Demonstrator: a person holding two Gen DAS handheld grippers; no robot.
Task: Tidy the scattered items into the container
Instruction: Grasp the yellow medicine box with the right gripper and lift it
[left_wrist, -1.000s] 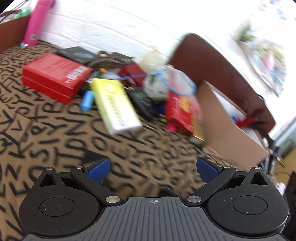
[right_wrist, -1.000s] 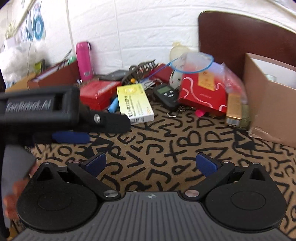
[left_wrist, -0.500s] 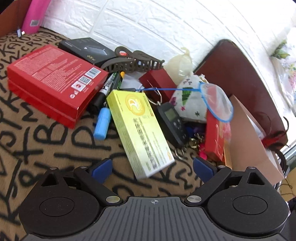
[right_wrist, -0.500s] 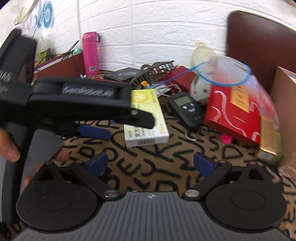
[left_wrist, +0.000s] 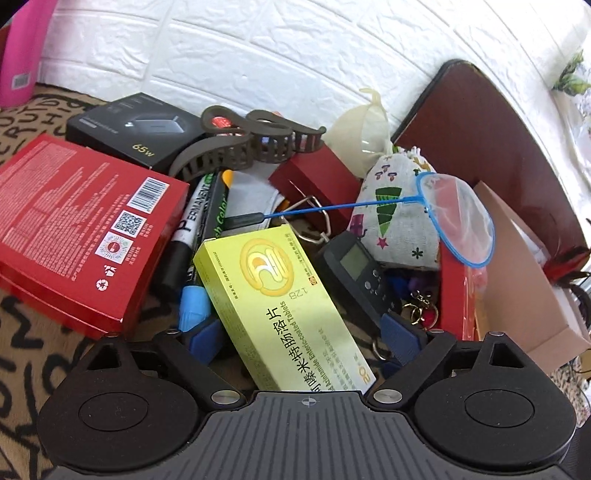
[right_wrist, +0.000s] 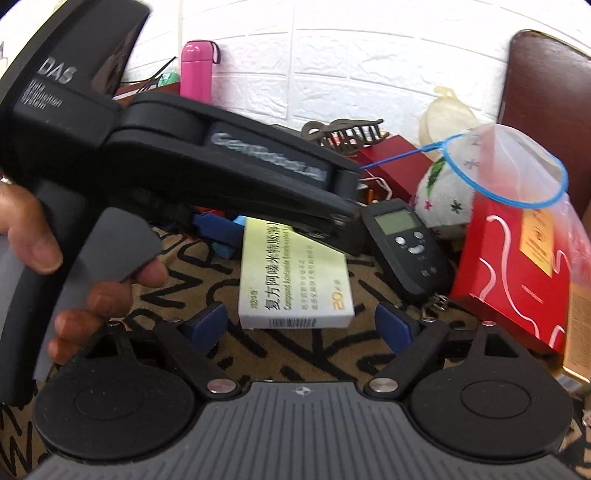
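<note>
Yellow-green pill box (left_wrist: 284, 310) sits right between the blue pads of the left gripper (left_wrist: 306, 338), jaws wide and just been closing in a bit, neither pad pressing on it yet as far as I can see. It lies flat on the letter-print cloth (left_wrist: 22, 332), long axis running from the gripper out toward the clutter by the wall, a bit slanted. It has a gold logo and Chinese print. Right gripper (right_wrist: 301, 325) is unclenched too, jaws just been narrowing, with the box's white end just ahead of its pads.
</note>
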